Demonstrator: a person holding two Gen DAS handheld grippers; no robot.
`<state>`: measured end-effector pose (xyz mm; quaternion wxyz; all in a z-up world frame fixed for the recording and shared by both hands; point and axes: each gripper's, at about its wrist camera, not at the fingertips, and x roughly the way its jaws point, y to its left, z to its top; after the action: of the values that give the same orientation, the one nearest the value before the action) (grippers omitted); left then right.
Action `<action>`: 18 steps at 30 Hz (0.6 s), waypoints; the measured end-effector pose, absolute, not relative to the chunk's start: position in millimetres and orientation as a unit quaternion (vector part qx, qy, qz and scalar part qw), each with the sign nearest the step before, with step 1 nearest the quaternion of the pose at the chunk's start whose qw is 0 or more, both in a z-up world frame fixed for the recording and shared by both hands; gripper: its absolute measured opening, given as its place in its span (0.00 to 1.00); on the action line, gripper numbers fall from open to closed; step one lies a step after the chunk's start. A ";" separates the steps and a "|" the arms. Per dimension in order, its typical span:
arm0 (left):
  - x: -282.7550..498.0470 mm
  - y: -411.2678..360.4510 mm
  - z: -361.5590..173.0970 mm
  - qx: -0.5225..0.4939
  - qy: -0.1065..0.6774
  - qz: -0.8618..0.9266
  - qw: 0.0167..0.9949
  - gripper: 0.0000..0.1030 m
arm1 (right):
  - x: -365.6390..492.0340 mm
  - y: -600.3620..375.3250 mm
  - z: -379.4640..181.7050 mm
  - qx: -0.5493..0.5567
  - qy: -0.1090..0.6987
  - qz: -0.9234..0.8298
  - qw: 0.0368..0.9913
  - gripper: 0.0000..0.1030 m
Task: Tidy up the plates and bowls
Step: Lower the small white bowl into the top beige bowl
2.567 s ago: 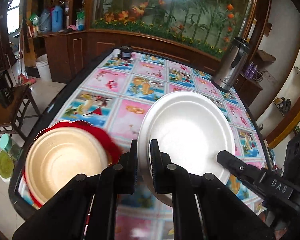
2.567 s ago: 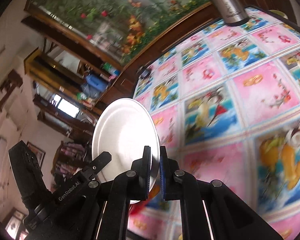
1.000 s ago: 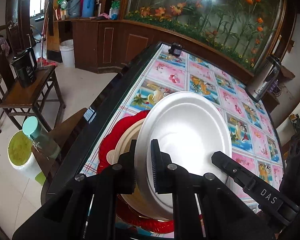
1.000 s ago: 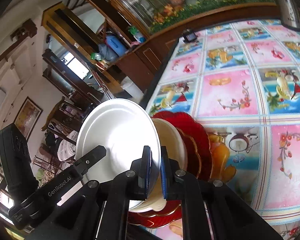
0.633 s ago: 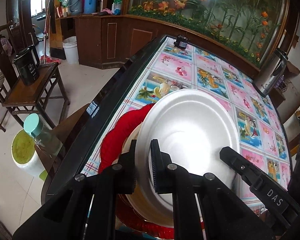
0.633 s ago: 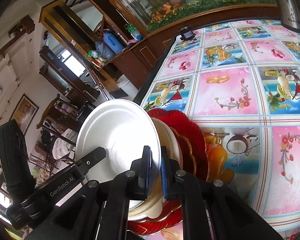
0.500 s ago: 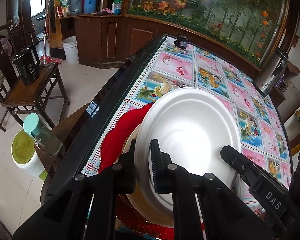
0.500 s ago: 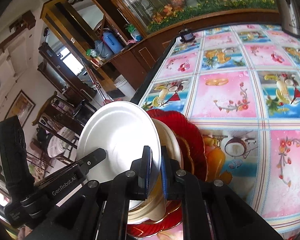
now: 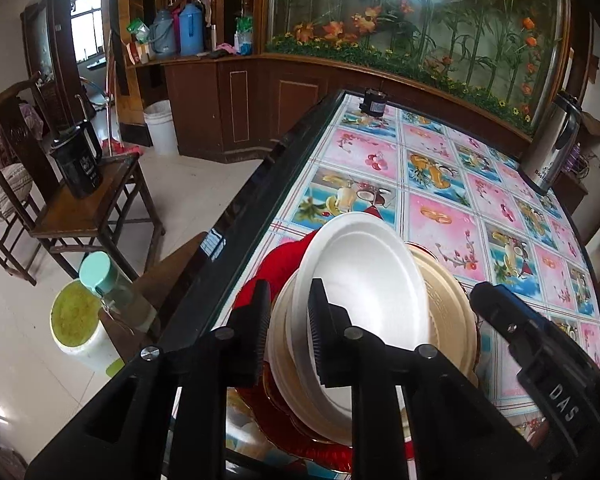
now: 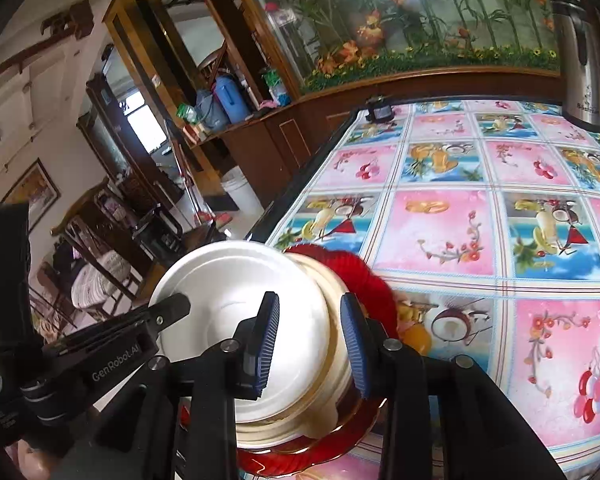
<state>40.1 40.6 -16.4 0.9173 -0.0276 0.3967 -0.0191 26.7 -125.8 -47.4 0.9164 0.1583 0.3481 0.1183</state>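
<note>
Both claws, left (image 9: 288,320) and right (image 10: 310,340), spread apart.

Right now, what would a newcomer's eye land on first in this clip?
First, the white plate sitting on the cream bowl and red plate, stacked at the near left edge of the table with its bright fruit-print cloth. Both grippers frame it with jaws open: the left gripper and the right gripper. Behind, a steel kettle stands at the table's far right corner before a flower-filled glass case.
</note>
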 end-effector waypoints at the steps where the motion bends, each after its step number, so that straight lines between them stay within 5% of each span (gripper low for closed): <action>1: 38.0 40.3 -13.7 -0.025 0.392 -0.017 0.920 0.17 | 26.0 -128.8 -46.1 0.161 0.345 0.116 0.917 0.33; 4: 32.6 39.0 -5.0 -0.013 0.372 -0.010 0.928 0.41 | 24.3 -139.5 -42.9 0.170 0.336 0.109 0.920 0.34; 6: 29.8 36.0 -0.6 0.001 0.358 -0.004 0.934 0.69 | 23.0 -147.3 -41.4 0.176 0.332 0.102 0.921 0.34; 18: 25.8 24.4 1.9 0.030 0.348 0.005 0.937 0.69 | 10.4 -165.9 -33.2 0.191 0.317 0.096 0.924 0.35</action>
<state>25.8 24.4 1.9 0.9369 0.0299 0.3482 0.0050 10.4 -165.9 -33.2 0.9239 0.1912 0.3172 0.0956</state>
